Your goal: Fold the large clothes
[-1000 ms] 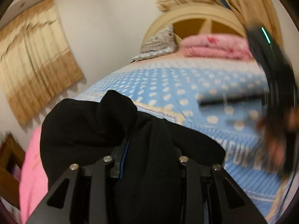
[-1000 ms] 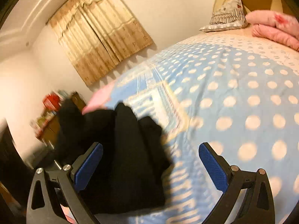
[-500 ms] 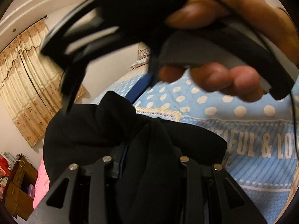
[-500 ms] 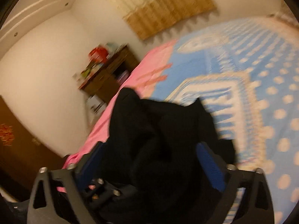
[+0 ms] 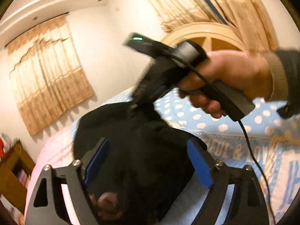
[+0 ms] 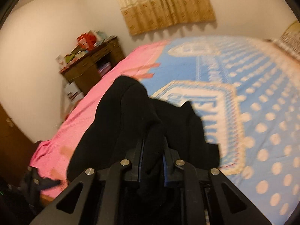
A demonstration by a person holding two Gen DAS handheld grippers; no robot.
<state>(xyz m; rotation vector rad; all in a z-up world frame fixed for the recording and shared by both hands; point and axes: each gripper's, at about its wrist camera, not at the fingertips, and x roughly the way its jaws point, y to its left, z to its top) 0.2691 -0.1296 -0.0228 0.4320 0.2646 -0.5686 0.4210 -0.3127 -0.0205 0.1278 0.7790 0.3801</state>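
Observation:
A black garment lies bunched at the near corner of the bed. My left gripper hovers over it, its jaws opening wide; the cloth sits between the blue pads without being pinched. A hand holds my right gripper from the upper right, its tip buried in the garment's far edge. In the right wrist view the right gripper is closing, and its pads press on a raised fold of the black garment.
The bed has a blue dotted cover and a pink sheet along its edge. A cluttered wooden desk stands beside the bed under a curtain. A cable hangs from the right gripper's handle. A headboard is at the far end.
My left gripper has let go of the black garment and spread open. The right gripper swung across over the garment and shut on a fold of it.

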